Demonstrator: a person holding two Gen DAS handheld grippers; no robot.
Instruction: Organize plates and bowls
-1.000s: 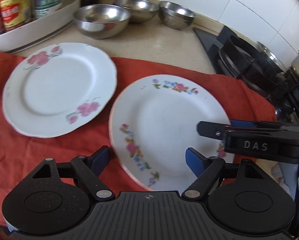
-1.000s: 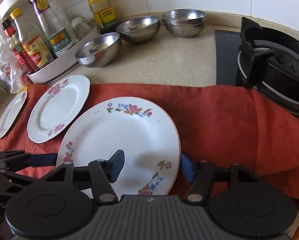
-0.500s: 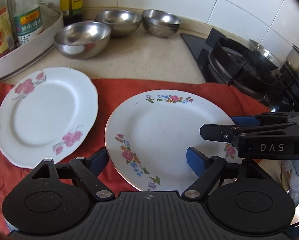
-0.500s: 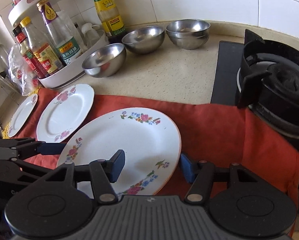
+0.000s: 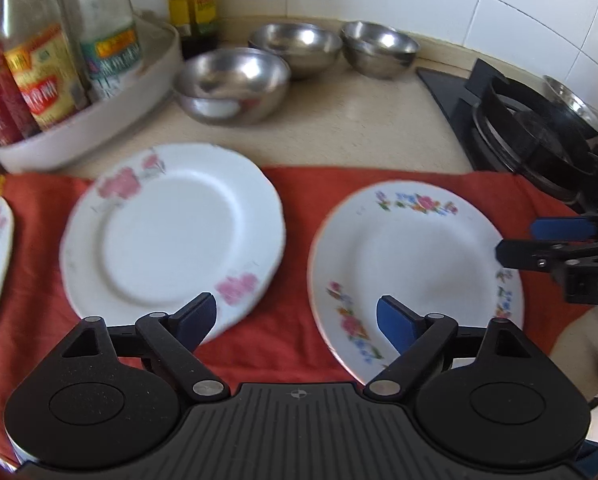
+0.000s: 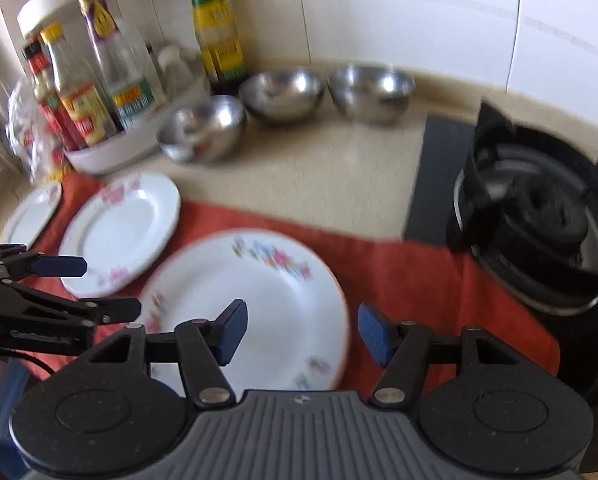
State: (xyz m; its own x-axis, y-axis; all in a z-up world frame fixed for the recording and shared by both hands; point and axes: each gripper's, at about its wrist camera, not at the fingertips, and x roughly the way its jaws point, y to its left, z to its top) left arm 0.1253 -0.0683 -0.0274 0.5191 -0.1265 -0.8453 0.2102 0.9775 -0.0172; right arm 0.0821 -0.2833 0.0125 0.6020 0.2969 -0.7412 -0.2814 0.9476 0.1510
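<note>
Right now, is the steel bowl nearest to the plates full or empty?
Empty. The nearest steel bowl stands upright on the counter, and the left wrist view shows only bare, shiny metal inside it.

An orange-red cloth (image 5: 295, 344) covers the counter's front edge. One white plate (image 5: 171, 240) bears pink blossoms; another white plate (image 5: 411, 264) has multicoloured flower sprays. Three bowls (image 5: 235, 84) are silvery steel.

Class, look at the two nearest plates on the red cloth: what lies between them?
Only bare red cloth separates the pink-flowered plate from the multicoloured-flowered plate; the left wrist view shows it best.
</note>
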